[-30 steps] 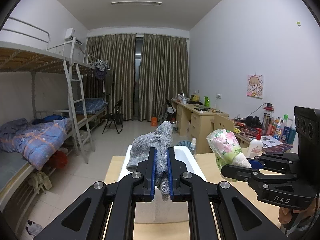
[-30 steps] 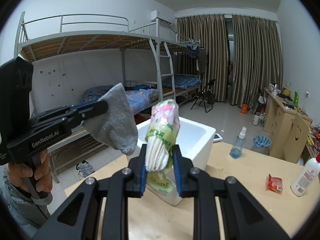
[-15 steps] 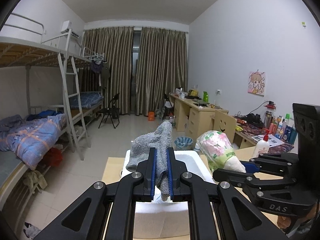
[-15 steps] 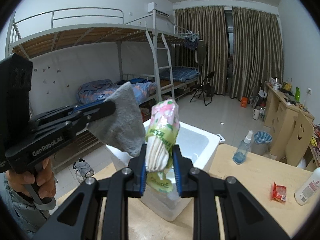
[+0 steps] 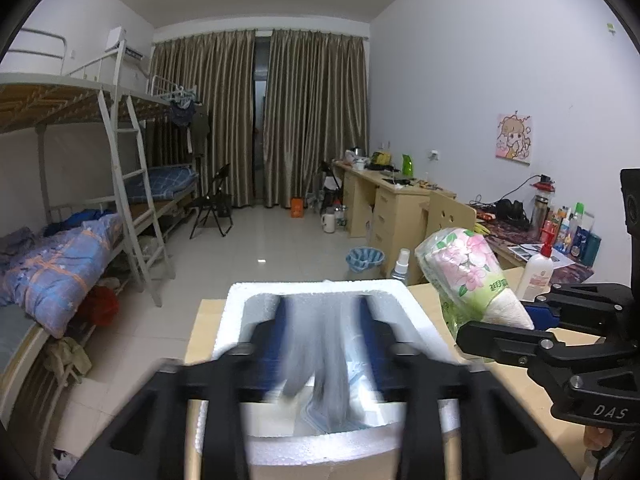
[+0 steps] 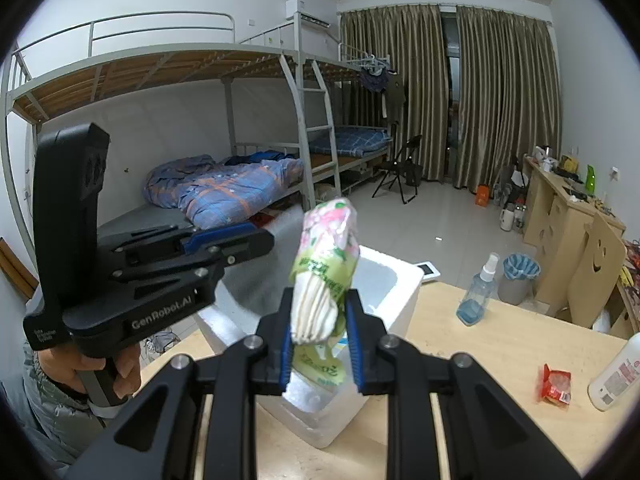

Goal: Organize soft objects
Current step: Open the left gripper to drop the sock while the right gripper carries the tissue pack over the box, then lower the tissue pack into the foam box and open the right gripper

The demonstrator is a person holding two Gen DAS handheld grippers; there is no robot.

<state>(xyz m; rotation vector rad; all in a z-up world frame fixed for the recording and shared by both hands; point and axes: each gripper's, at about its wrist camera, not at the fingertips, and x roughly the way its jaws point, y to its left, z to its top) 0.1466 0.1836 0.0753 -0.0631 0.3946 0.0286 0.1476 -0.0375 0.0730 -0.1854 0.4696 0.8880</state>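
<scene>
My left gripper (image 5: 324,320) hangs blurred over the white foam box (image 5: 312,290), its jaws opening. The grey sock (image 5: 328,360) is a streak between them, loose from the pads and dropping into the box. My right gripper (image 6: 318,320) is shut on a flowered tissue pack (image 6: 328,248), held upright above the box's near corner (image 6: 400,280). In the left wrist view the tissue pack (image 5: 464,268) and right gripper (image 5: 516,320) stand just right of the box. In the right wrist view the left gripper (image 6: 260,242) sits at the left in a hand (image 6: 100,368).
The box stands on a wooden table (image 6: 500,340). On it to the right are a spray bottle (image 6: 478,292), a red snack packet (image 6: 556,388) and a white lotion bottle (image 6: 616,372). Bunk beds (image 5: 60,264) line the left wall, desks (image 5: 384,200) the right.
The left gripper moved forward and down over the box, and its jaws spread. The sock slipped down from between them. The right gripper kept its hold on the tissue pack and shifted slightly.
</scene>
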